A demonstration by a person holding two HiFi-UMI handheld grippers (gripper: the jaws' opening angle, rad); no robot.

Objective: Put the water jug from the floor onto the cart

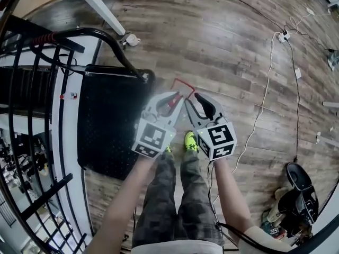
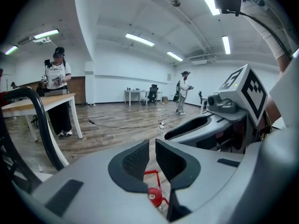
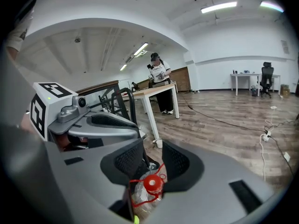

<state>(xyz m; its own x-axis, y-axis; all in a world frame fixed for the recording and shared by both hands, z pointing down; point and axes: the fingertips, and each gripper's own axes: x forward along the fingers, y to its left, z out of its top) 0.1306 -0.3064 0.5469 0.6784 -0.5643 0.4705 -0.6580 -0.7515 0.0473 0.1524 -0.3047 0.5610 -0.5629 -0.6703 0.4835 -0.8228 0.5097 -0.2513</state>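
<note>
Left tongs [image 2: 152, 146] closed to thin slit, nothing between. Right tongs [image 3: 152, 154] apart — red cap [image 3: 151, 183] of water jug [image 3: 140, 197] shows below gap, pads clear of it. Jug on wood floor [image 1: 238, 62], just beside black cart [image 1: 106, 120] — both tongs above it, side by side.

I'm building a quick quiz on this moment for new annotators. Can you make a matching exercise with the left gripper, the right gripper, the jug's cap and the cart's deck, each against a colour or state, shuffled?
Things
1. left gripper
2. right gripper
3. jug cap
4. cart deck

Colour or state
A. red
B. jaws apart
C. black
D. jaws nearly together

Pairs: 1-D, 2-B, 3-A, 4-C
</note>
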